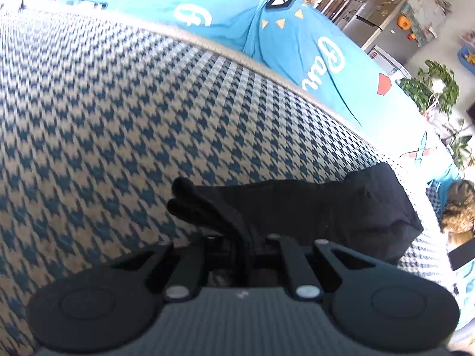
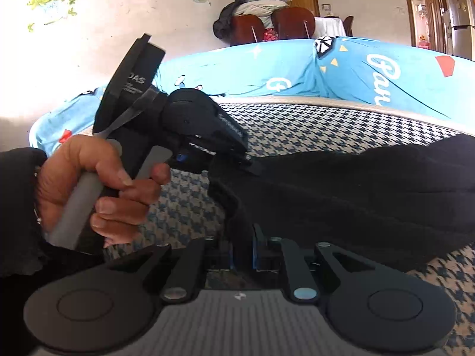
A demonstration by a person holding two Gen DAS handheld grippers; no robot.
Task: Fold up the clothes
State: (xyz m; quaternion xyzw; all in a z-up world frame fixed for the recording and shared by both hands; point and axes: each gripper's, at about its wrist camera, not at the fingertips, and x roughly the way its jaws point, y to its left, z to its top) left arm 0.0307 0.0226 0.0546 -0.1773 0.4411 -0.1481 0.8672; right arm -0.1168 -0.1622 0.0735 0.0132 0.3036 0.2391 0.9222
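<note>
A black garment lies bunched on the blue-and-white houndstooth cover. My left gripper is shut on one folded edge of it, and the cloth runs straight into the closed jaws. In the right wrist view the same black garment stretches to the right across the houndstooth cover. My right gripper is shut on its near edge, between the blue pads. The left gripper, held by a hand in a black sleeve, pinches the garment just beyond.
A bright blue printed sheet covers the surface beyond the houndstooth cover. A fridge, potted plants and a brown furry thing are at the right. Chairs piled with clothes stand by the back wall.
</note>
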